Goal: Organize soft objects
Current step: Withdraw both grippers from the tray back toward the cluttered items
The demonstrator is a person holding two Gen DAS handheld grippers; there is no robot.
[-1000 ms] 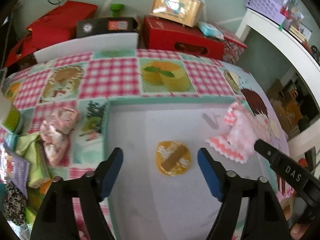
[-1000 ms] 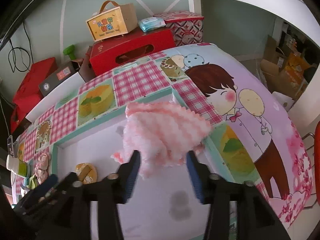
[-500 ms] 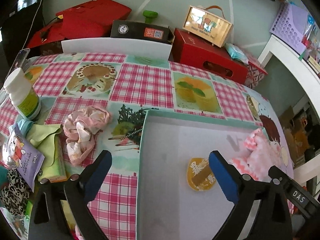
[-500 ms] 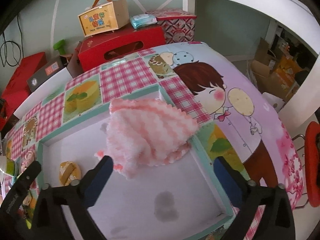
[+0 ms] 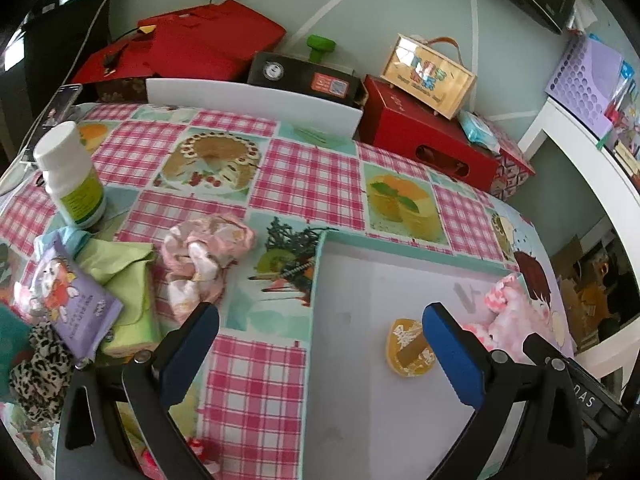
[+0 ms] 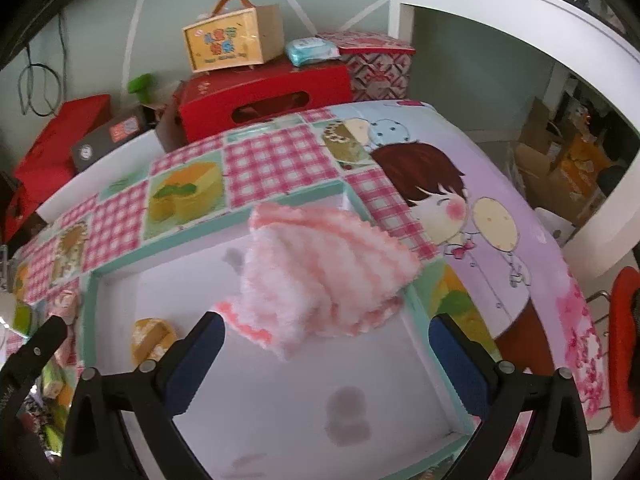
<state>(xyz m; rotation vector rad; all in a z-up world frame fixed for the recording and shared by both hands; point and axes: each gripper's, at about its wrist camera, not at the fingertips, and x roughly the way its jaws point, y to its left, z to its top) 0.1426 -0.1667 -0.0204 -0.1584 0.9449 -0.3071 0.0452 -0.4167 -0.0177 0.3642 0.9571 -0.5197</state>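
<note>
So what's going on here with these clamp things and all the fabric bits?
A person is sorting soft things into a shallow box with two hand-held grippers. The right gripper is open, with a pink striped cloth lying in the box's far corner, draped over the rim. The left gripper is open too, pointing toward a pink scrunchie on the tablecloth, untouched.

I see both wrist views softly lit by daylight, slightly hazy and washed out, with glare on the gift box (image 5: 429, 76) near 1 o'clock and fisheye bending plus dark vignetting around every edge.
</note>
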